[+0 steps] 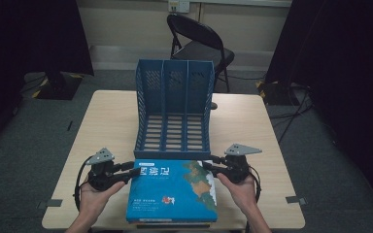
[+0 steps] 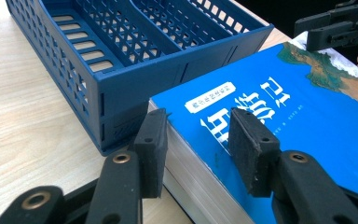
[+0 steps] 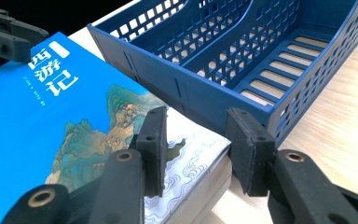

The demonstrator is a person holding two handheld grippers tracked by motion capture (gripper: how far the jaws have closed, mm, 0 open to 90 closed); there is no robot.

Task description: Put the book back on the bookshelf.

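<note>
Glossy blue book (image 1: 172,190), thick and flat, both black grippers (image 2: 198,140) (image 3: 198,142) part-open astride its corners, grip uncertain

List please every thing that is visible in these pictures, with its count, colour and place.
book: one, blue cover with a green and brown landscape picture, flat at the table's near edge, just in front of the rack
rack: one, blue, three compartments, mid-table
table: one, light wood
chair: one, black, folding, behind the table
curtains: black, at both sides of the room
left claw: one, black, at the book's far left corner, one jaw over the cover, one beside the page edge
right claw: one, black, at the book's far right corner, jaws either side of it
hands: two, holding the claws
</note>
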